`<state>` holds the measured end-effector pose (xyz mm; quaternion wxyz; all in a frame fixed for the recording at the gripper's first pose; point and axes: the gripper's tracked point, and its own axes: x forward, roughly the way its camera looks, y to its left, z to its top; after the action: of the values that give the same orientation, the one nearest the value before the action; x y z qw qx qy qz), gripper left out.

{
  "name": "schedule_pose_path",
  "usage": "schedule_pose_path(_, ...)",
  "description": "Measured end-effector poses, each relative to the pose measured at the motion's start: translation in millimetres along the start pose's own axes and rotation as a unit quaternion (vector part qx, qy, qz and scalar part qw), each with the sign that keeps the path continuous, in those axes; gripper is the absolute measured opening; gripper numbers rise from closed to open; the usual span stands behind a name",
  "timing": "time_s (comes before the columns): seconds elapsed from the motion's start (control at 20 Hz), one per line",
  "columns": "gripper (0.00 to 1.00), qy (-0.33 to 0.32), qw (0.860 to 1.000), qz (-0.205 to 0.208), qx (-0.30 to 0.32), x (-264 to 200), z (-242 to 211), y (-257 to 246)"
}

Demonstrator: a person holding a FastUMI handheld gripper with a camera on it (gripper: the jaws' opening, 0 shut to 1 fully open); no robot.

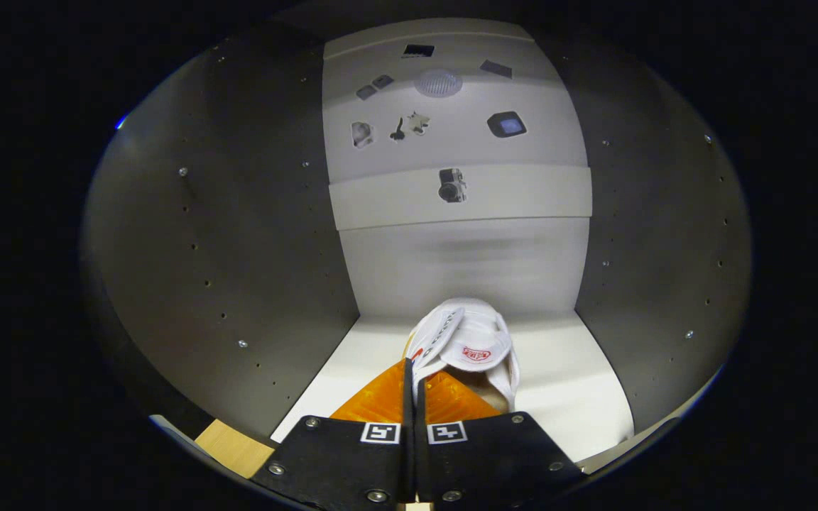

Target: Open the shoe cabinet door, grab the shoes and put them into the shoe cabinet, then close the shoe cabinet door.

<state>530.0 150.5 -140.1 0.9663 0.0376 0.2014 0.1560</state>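
Note:
I am looking into the shoe cabinet, with its white floor (572,397), pale back wall (466,270) and grey side walls (224,248). My gripper (412,370) is shut on a white shoe (476,341) with a red mark on its tongue. Both fingers press together on the shoe's near edge, with almost no gap between them. The shoe points away from me toward the back wall, in the middle of the compartment. It is low over the floor, and I cannot tell whether it rests on it.
The right side wall (657,234) and the left one carry rows of small holes and screws. A white band (515,195) with a small camera (452,184) crosses above the back wall. A pale wooden edge (231,447) shows below the left wall.

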Motion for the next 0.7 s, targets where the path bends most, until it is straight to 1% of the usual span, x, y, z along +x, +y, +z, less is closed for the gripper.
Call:
schedule_pose_path(0.2,0.0,0.021,1.0,-0.001,0.013,9,-13,1)
schedule_pose_path(0.3,0.04,0.018,1.0,-0.002,0.007,10,-14,1)
schedule_pose_path(0.35,0.08,0.02,1.0,-0.004,0.002,11,-15,0)
schedule_pose_path(0.45,0.12,0.017,1.0,-0.005,0.005,9,-15,4)
schedule_pose_path(0.55,0.19,0.01,1.0,-0.003,0.012,4,-12,7)
schedule_pose_path(0.65,0.23,-0.012,1.0,-0.007,0.017,-6,3,8)
schedule_pose_path(0.7,0.23,-0.026,0.999,-0.01,0.017,-18,9,6)
